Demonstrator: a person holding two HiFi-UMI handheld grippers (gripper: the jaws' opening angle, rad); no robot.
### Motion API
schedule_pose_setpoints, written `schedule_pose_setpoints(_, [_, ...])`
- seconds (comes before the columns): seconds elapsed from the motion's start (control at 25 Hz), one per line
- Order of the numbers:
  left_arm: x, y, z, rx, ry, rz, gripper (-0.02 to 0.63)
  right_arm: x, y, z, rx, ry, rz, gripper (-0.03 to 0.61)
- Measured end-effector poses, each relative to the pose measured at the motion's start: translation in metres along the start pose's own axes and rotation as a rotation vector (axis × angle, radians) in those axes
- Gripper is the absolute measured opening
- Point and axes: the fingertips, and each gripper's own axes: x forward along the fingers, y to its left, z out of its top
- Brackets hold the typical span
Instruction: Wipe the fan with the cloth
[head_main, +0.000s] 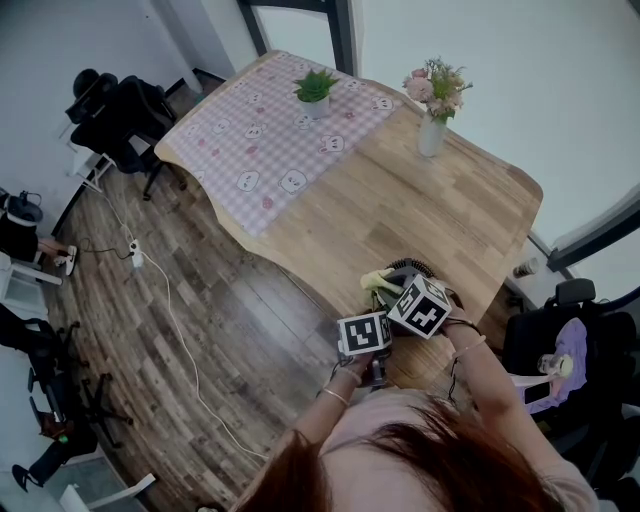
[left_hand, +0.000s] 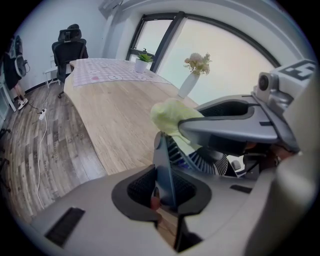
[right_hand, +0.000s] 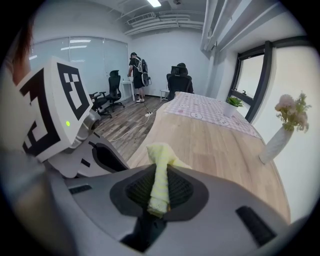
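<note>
A small dark fan (head_main: 412, 268) stands at the near edge of the wooden table (head_main: 420, 210). In the left gripper view its ribbed grille (left_hand: 212, 163) shows behind a thin blue-grey upright part (left_hand: 164, 162); my left gripper (left_hand: 167, 194) is shut on that part. My right gripper (right_hand: 157, 192) is shut on a folded yellow cloth (right_hand: 159, 172). That cloth (left_hand: 172, 116) rests against the top of the fan, with the right gripper (left_hand: 235, 127) close on the right. In the head view the marker cubes of both grippers (head_main: 363, 333) (head_main: 420, 305) cover the jaws, and the cloth (head_main: 378, 281) peeks out beside them.
A white vase of flowers (head_main: 433, 112) and a potted plant (head_main: 315, 92) stand at the table's far end, the plant on a checked cloth (head_main: 270, 150). Office chairs (head_main: 120, 120) and a white cable (head_main: 180, 330) are on the floor to the left; another chair (head_main: 575, 350) is at the right.
</note>
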Motion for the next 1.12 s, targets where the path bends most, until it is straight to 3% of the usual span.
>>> schedule_pose_setpoints(0.32, [0.001,0.002,-0.004,-0.002,0.013,0.023,0.057,0.001,-0.005,0.0,-0.028,0.001,-0.03,0.052])
schedule_pose_setpoints(0.48, [-0.004,0.01,-0.004,0.015,0.023,0.071,0.057,0.001,-0.007,0.002,-0.032,-0.013,-0.053,0.052])
schedule_pose_setpoints(0.76, [0.0,0.0,0.0,0.0,-0.005,0.022,0.057,0.003,-0.023,0.001,-0.004,-0.021,-0.104,0.052])
schedule_pose_setpoints(1.12, [0.0,0.001,0.0,-0.026,-0.003,0.022,0.057,0.001,-0.033,0.0,0.012,-0.026,-0.128,0.052])
